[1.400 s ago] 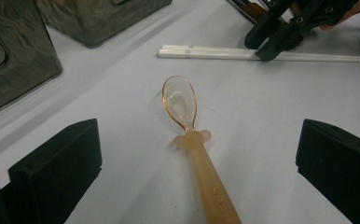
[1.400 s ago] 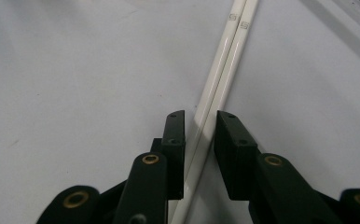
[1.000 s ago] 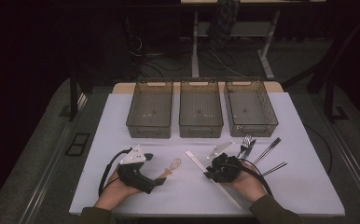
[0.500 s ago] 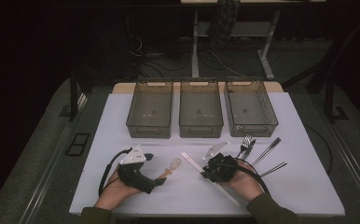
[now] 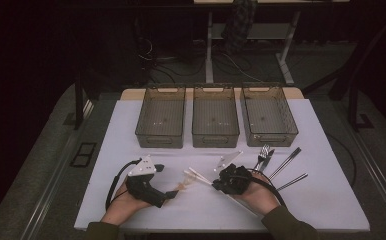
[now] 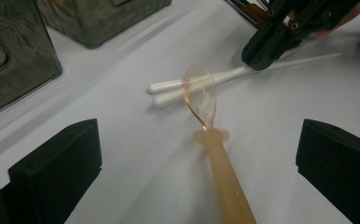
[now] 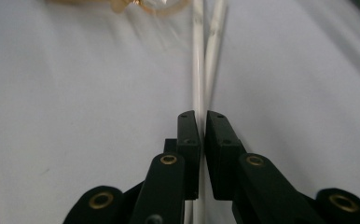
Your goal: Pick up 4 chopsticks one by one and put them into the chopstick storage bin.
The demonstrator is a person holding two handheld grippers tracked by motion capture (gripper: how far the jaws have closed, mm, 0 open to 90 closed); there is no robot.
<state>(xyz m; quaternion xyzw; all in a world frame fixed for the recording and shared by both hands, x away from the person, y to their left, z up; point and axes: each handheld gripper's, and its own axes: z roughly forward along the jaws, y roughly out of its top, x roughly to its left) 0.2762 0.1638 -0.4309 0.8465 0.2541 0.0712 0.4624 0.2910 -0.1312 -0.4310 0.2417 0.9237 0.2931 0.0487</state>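
Note:
A pair of white chopsticks (image 5: 198,176) lies slantwise on the white table (image 5: 331,200). My right gripper (image 5: 216,182) grips them near their middle. In the right gripper view its jaws (image 7: 202,116) have just been closing, and they stand almost together with the chopsticks (image 7: 197,56) pinched between the pads. A clear amber spoon (image 6: 201,93) lies with its bowl over the chopstick ends (image 6: 169,85). My left gripper (image 6: 199,140) is open wide, one jaw on each side of the spoon's handle, touching nothing. In the high view the left gripper (image 5: 170,194) points right at the spoon (image 5: 182,187).
Three smoky plastic bins (image 5: 160,135) (image 5: 215,136) (image 5: 271,135) stand in a row at the back of the table. A metal fork (image 5: 263,152) and metal chopsticks (image 5: 286,162) lie to the right of my right hand. The table's front edge is close under both forearms.
The right gripper has edged slightly left along the white chopsticks. The left gripper and the spoon have stayed put.

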